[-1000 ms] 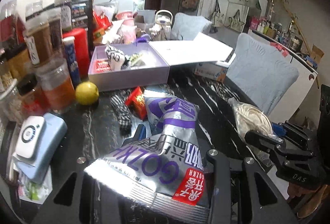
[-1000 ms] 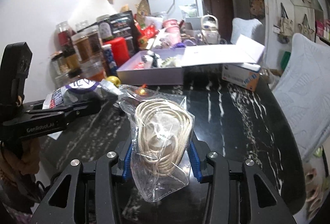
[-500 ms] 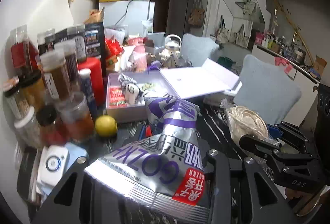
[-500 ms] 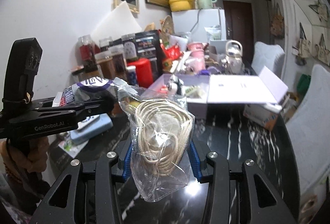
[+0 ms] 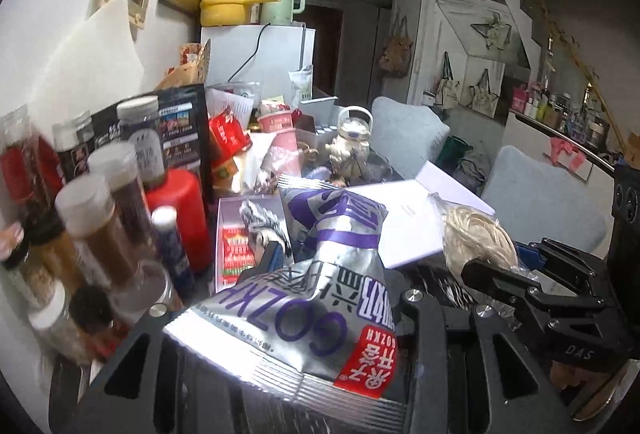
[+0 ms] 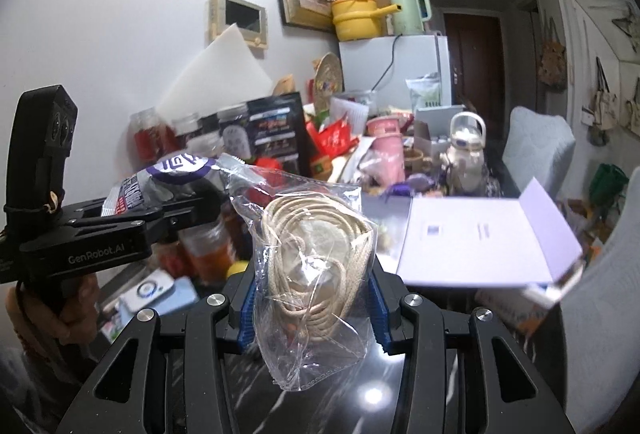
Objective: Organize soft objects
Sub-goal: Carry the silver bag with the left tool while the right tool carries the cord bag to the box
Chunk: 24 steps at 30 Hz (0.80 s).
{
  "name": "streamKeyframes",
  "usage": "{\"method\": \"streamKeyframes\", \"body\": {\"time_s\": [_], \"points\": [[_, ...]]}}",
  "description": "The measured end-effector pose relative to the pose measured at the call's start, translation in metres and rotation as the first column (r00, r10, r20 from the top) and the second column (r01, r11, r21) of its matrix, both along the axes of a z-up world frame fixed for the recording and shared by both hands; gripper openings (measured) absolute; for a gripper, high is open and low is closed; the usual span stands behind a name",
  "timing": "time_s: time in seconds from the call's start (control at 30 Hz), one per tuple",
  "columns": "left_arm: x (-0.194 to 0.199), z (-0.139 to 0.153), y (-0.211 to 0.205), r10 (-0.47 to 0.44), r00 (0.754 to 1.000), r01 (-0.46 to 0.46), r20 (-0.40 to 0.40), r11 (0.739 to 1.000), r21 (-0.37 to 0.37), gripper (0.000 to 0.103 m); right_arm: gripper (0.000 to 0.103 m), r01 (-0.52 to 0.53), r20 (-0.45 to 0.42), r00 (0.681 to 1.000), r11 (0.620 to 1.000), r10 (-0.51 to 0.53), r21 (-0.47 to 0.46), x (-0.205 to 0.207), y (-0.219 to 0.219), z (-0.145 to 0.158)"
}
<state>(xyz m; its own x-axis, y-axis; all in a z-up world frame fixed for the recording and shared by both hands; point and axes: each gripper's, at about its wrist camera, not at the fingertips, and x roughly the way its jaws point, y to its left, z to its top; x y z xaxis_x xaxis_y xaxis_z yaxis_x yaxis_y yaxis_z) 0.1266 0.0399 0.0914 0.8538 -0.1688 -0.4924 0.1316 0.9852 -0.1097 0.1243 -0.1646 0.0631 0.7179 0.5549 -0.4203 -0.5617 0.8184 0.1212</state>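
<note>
Fingers [image 5: 276, 254] of the left gripper [image 5: 336, 274] are pinched on a silver snack bag [image 5: 316, 298] and those of the right gripper [image 6: 312, 298] on a bagged cord coil [image 6: 316, 254], both carried toward the open lavender box [image 5: 228, 218] ahead, where release is judged next.

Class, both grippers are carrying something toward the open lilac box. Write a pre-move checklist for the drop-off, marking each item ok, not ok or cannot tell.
1. Left gripper jaws closed on the silver snack bag: ok.
2. Right gripper jaws closed on the clear bag of cord: ok.
3. Lilac box lid folded open: ok.
4. Free room inside the box: cannot tell, the snack bag hides most of it.
5. Both bags lifted clear of the dark table: ok.
</note>
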Motion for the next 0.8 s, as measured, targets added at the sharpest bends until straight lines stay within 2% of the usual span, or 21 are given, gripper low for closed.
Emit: {"method": "streamKeyframes", "body": {"time_s": [0.33,0.8], "points": [[0.074,0.012,-0.003,0.010,1.000,-0.010,0.028,1.000,-0.007,0.040,0.044,0.006,0.048,0.999,1.000,-0.006,-0.003,0.072,0.003,0.015],[0.163,-0.002,-0.008,0.027,1.000,-0.027,0.009,1.000,0.007,0.040,0.045,-0.016,0.050,0.999,1.000,0.016,0.003,0.166,0.013,0.020]]}}
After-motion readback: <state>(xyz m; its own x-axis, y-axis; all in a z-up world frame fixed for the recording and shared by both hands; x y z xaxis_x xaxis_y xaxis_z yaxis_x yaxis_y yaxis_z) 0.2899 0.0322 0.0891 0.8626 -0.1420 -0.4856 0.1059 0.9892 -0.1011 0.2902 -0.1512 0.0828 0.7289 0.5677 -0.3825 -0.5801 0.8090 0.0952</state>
